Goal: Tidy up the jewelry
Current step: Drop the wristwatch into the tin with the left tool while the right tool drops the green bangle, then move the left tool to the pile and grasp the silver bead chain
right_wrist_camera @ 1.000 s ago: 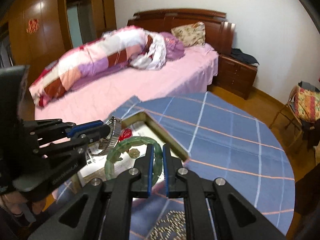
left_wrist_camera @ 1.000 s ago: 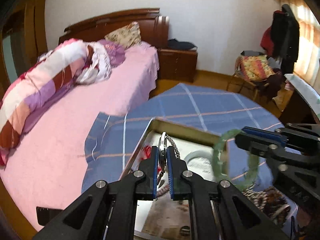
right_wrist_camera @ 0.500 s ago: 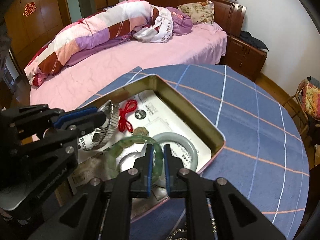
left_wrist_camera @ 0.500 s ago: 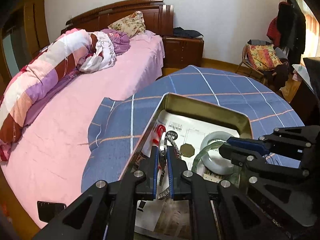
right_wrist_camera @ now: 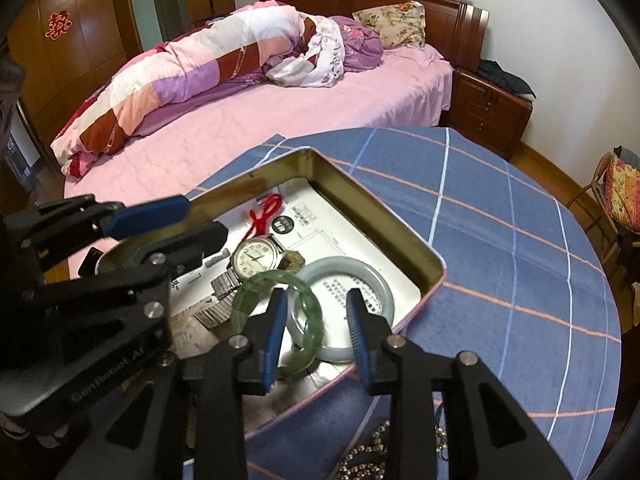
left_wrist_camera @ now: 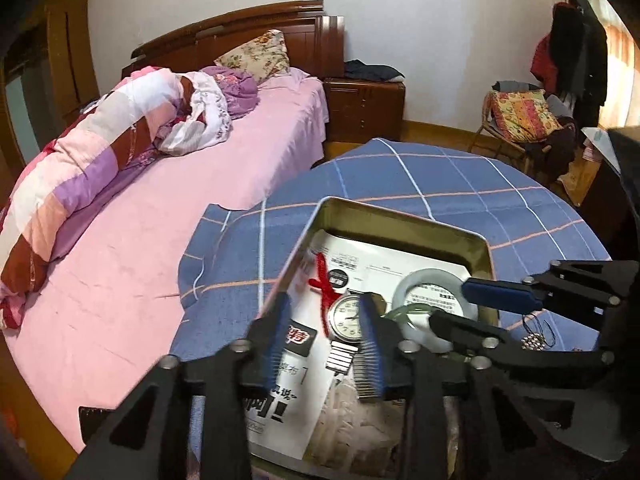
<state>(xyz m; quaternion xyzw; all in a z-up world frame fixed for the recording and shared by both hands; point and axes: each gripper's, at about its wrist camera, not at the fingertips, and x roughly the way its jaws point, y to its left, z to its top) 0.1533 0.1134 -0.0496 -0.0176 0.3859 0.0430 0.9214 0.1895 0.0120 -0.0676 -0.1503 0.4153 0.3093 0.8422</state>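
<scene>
A metal tin (right_wrist_camera: 372, 216) lined with printed paper sits on a round table under a blue checked cloth (right_wrist_camera: 500, 240), with a pink bed (left_wrist_camera: 120, 264) behind it. The left gripper (left_wrist_camera: 324, 336) hangs over the tin with its jaws just opened wide; the watch (left_wrist_camera: 346, 320) lies flat on the paper between the pads, free of both. From the watch, a red cord (right_wrist_camera: 264, 212) lies at about 11 o'clock and a small coin-like piece (right_wrist_camera: 294, 262) touches its case at 3 o'clock. The right gripper (right_wrist_camera: 316, 332) has also been parting its jaws and stands partly open over the green bangle (right_wrist_camera: 276, 312); whether the left pad touches the bangle I cannot tell. The green bangle leans across a pale bangle (right_wrist_camera: 352, 284) at the tin's 4 o'clock corner. A bead chain (right_wrist_camera: 360, 460) lies on the cloth outside the tin.
</scene>
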